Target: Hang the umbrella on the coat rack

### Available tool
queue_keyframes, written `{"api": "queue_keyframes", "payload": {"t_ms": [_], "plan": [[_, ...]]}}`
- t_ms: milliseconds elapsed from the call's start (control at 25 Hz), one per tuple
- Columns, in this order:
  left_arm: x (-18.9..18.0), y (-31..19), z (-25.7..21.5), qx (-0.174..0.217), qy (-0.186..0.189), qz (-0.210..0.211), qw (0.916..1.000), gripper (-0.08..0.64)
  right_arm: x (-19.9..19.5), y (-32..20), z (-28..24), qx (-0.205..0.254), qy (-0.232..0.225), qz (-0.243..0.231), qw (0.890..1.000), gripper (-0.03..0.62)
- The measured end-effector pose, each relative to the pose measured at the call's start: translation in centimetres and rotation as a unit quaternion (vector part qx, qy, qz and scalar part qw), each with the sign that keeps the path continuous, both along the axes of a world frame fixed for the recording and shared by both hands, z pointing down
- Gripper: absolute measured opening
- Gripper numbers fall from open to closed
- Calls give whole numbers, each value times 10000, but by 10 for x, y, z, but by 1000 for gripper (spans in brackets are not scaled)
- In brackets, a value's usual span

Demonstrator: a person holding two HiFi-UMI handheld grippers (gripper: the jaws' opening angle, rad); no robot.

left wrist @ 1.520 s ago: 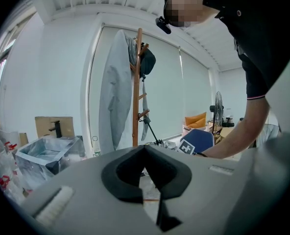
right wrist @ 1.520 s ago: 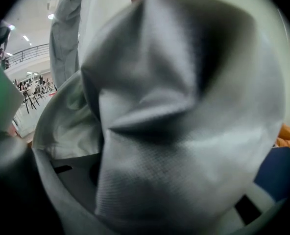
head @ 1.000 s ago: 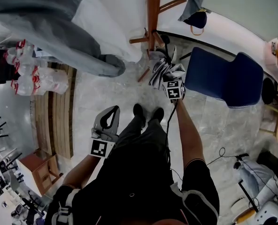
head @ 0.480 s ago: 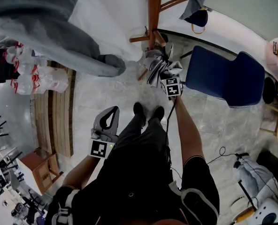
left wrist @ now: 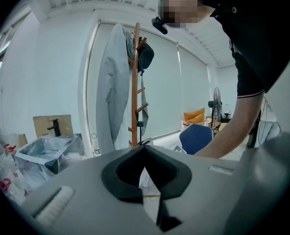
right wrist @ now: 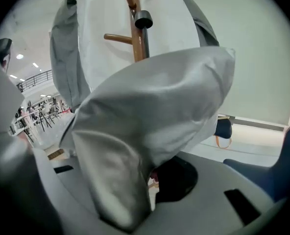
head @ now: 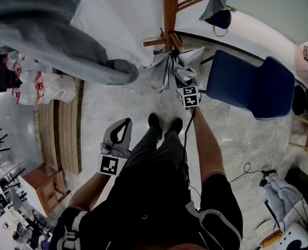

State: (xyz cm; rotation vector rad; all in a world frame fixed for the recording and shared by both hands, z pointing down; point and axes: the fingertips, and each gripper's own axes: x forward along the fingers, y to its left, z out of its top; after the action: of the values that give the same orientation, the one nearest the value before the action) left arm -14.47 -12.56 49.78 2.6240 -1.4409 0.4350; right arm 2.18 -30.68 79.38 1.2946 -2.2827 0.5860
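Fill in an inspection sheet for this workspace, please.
Surface: pale marble floor.
Job's things: umbrella, closed but loose, by the lower pegs of the coat rack.
Clutter: water bottles; blue chair.
Grippers: right gripper has just been closing its jaws, umbrella fabric between them; left gripper shut, empty.
Cables: black cable trails from the right gripper.
Surroundings: grey coat hanging on the rack.

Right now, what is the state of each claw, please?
Left claw: closed, holding nothing.
Right claw: closed on the umbrella fabric; its jaws have just been closing.
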Motion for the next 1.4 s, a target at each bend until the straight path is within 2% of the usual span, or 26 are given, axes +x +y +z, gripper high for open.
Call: {"api": "queue_keyframes", "payload": {"t_ms": [120,240,360,440,560,680,1240,1400], "plan": [[-1,1,2,-16,-8,-17,10000,2,2,2,2,14,50,1,10000,126],[-1,2,3,-28,-27,-14,10000,2,5,6,2,-11,17,-10,10000,175],[-2,3,2,-46,-27,-27,10000,2,8,12,-1,14,15,-59,10000,186],[-4,4,1,-43,-19,-37,10000,2,8,19,-7,65,-63,-150,9998,271],[-4,2,-2,10,-13,-13,10000,2,10,24,-15,185,-109,-145,9997,296],[-3,0,-4,35,7,6,10000,2,15,27,-23,327,-127,-114,9993,382],[12,-1,-22,237,198,172,9994,2,47,53,-103,917,-13,4,9958,389],[18,-1,-30,292,257,226,9990,2,60,63,-124,986,127,51,9950,414]]}}
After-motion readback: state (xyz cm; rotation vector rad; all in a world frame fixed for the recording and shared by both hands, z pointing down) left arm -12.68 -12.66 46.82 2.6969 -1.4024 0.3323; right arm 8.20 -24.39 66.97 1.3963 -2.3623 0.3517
